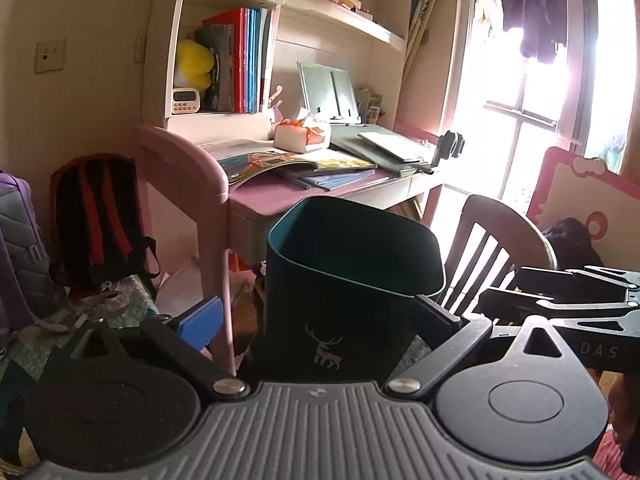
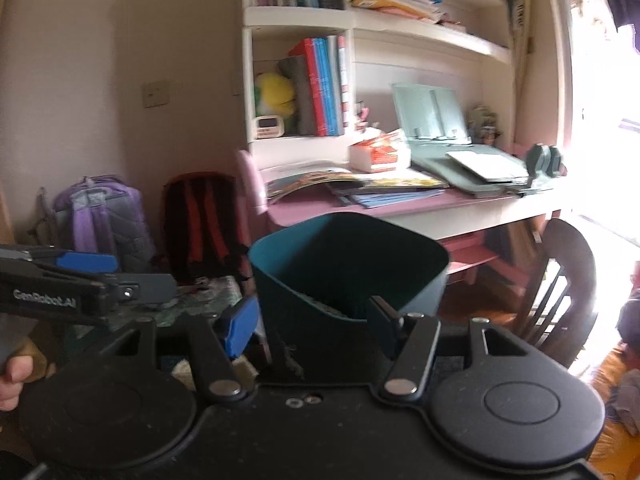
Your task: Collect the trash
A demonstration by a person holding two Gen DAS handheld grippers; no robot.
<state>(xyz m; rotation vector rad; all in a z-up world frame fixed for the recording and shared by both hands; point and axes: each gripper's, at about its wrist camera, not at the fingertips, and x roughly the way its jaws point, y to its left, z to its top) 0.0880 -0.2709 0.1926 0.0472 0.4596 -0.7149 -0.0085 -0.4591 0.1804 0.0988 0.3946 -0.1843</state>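
From my left camera, the left tool (image 1: 320,322) has its jaws spread wide with the dark teal bin (image 1: 352,276) standing between them, and I see neither pad pressing on its walls (the blue pad (image 1: 202,322) sits clear of the bin's left side). The bin is upright, with a small white deer printed low on its near wall, in front of the pink surface (image 1: 276,196) that carries open picture books and a tissue box (image 1: 302,136). A red and black backpack (image 1: 96,220) leans by the wall to the left, a wooden chair (image 1: 500,244) stands to the right, and the right tool (image 1: 568,292) reaches in from the right edge. From my right camera, the right tool (image 2: 312,328) is clamped on the near rim of the same bin (image 2: 348,264), one finger outside the wall and the other inside the opening. I can make out something greyish low inside, too blurred to name. The left tool (image 2: 86,270) shows at the left edge, with a hand (image 2: 14,376) below it, and a purple backpack (image 2: 100,216) sits beyond.
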